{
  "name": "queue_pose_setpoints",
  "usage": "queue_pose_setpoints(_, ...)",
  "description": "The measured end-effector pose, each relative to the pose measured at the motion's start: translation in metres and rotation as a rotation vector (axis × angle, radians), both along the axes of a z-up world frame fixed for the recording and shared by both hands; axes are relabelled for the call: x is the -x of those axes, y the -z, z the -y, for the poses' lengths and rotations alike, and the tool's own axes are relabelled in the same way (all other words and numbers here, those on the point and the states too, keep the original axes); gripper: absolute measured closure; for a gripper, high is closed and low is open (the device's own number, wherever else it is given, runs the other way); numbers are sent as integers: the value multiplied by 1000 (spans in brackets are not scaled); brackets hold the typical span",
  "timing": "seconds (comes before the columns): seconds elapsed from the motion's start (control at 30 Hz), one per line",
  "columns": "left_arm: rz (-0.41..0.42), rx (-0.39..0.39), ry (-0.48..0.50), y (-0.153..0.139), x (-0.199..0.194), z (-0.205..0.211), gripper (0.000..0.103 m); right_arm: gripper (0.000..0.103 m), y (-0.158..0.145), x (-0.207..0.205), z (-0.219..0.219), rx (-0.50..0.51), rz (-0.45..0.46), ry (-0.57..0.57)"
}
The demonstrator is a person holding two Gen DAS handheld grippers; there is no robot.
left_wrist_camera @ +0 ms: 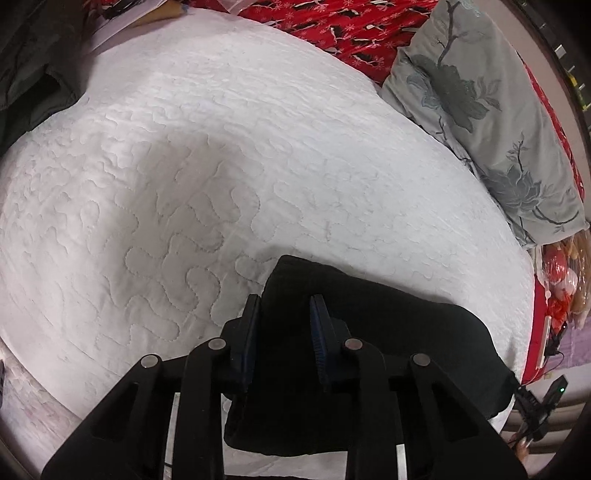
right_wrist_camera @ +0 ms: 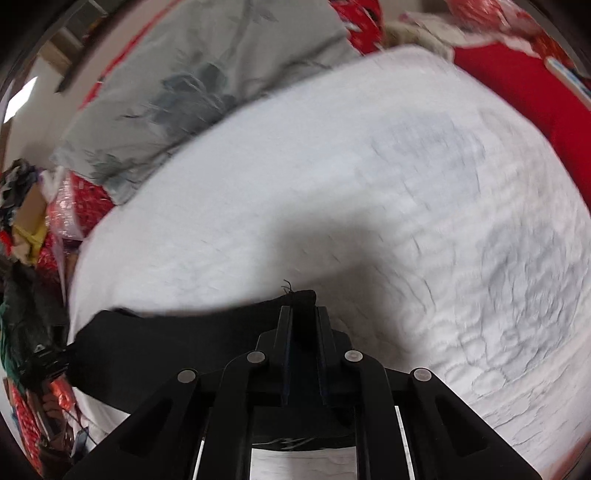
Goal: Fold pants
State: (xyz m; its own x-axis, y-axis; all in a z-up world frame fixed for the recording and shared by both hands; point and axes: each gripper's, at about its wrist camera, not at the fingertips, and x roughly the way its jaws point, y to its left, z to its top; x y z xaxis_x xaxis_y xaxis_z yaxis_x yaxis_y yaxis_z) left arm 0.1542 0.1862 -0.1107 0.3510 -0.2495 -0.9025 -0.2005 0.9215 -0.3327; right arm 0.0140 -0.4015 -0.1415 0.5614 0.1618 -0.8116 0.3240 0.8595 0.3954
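Observation:
The black pants (left_wrist_camera: 388, 332) lie on the white quilted bed (left_wrist_camera: 221, 166). My left gripper (left_wrist_camera: 284, 299) is shut on one corner of the pants, with thick dark cloth filling the space between its fingers. In the right wrist view my right gripper (right_wrist_camera: 303, 310) is shut on another corner of the pants (right_wrist_camera: 166, 350), whose cloth stretches away to the left over the bed (right_wrist_camera: 406, 184). The right wrist view is blurred by motion. The rest of the pants is hidden under the grippers.
A grey floral pillow (left_wrist_camera: 480, 110) lies at the bed's right side, over a red patterned blanket (left_wrist_camera: 351, 26). Dark green cloth (left_wrist_camera: 29, 66) sits at the far left. The pillow (right_wrist_camera: 184, 81) and clutter (right_wrist_camera: 33, 240) show left in the right wrist view.

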Motion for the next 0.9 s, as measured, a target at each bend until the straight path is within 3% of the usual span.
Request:
queue_pose_setpoints(0.1, -18, -5, 10, 1, -3, -2, 76, 89, 7, 2, 1, -13, -9, 11)
queue_pose_setpoints(0.27, -25, 76, -35, -6, 4, -18, 71, 87, -3, 7, 0, -30, 12, 2)
queue_pose_setpoints(0.43, 17, 38, -54, -20, 29, -26, 71, 77, -18, 28, 1, -39, 52, -8)
queue_pose_setpoints(0.53, 38, 35, -29, -23, 50, -23, 71, 76, -20, 40, 2, -46, 62, -10)
queue_pose_setpoints(0.6, 64, 12, -8, -26, 63, -19, 69, 76, -18, 45, 3, -62, 61, -3)
queue_pose_setpoints(0.67, 59, -46, 7, -23, 67, -12, 60, 76, -13, 49, 5, -78, 53, 5)
queue_pose_setpoints(0.8, 6, -95, 10, -3, 72, -6, 59, 76, -5, 57, 7, -96, 39, 18)
queue_pose_setpoints(0.9, -18, -177, -19, 12, 68, -8, 59, 76, -4, 60, 6, -102, 39, 17)
